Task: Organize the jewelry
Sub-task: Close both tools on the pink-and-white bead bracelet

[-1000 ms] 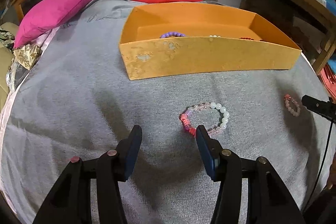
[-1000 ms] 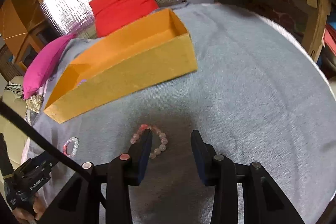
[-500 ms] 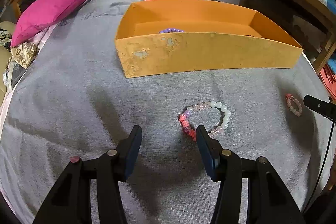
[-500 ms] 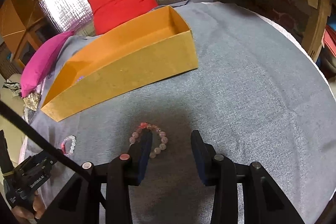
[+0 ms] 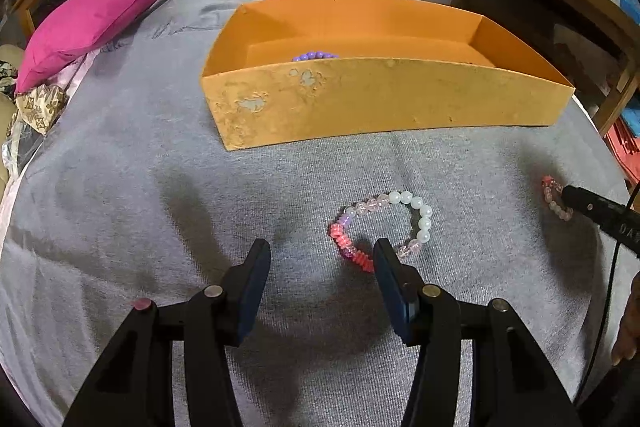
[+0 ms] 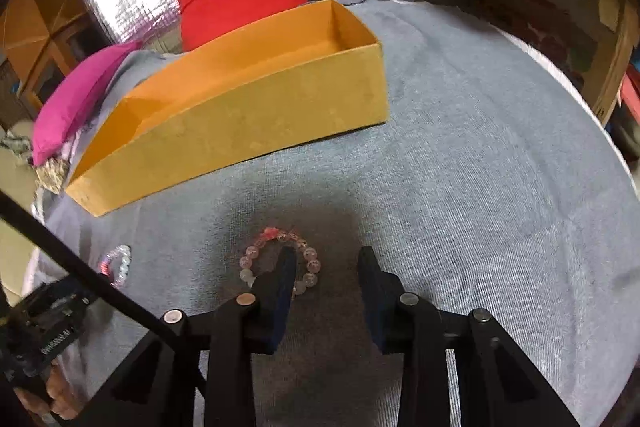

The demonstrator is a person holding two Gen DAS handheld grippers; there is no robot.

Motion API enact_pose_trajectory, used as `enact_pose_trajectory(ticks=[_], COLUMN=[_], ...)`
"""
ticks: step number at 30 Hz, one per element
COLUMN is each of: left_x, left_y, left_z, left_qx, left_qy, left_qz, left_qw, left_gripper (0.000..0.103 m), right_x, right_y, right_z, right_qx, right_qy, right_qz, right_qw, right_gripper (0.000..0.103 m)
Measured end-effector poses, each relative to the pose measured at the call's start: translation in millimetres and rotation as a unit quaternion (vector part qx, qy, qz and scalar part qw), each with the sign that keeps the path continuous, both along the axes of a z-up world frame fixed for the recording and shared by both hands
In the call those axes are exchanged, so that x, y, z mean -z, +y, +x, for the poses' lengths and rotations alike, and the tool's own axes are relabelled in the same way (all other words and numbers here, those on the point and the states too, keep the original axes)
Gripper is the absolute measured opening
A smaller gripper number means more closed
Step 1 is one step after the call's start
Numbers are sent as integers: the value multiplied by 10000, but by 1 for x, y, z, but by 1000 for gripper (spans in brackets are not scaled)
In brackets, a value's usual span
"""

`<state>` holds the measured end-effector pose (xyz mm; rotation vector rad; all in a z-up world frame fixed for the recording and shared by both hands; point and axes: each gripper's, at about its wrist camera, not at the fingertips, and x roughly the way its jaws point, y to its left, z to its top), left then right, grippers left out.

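left gripper (image 5: 322, 255) open | right gripper (image 6: 326, 261) closing, nothing gripped | bracelet (image 5: 382, 227): white, pink, red beads

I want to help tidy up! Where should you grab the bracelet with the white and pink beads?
Grab the multicoloured bracelet across one strand, from above. It lies flat as an open loop on the grey cloth, so one finger can probably go inside the ring and one outside. The near red-bead side is closest: the left hand-held gripper sits open beside it.
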<state>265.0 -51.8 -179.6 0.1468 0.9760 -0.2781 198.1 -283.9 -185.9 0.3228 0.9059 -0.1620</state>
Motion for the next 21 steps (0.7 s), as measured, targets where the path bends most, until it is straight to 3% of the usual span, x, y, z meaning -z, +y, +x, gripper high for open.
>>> enact_pose_trajectory(ticks=[5,9,21], left_x=[-1,-1,-3], left_y=[1,0,-8], left_z=[0,-1,-2], left_qx=[6,1,131], left_qy=[-4,-7,95], left_qz=[-12,6,-205], left_qw=[10000,10000,9997], left_gripper=[54,54,56], right_x=[1,1,-7], right_y=[20,32,19], right_z=[3,3,-3], right_qx=[-250,-410,-176], right_qy=[40,32,-158], right_qz=[-533,-839,-648], right_qw=[9983,9956,9976], right_gripper=[16,11,9])
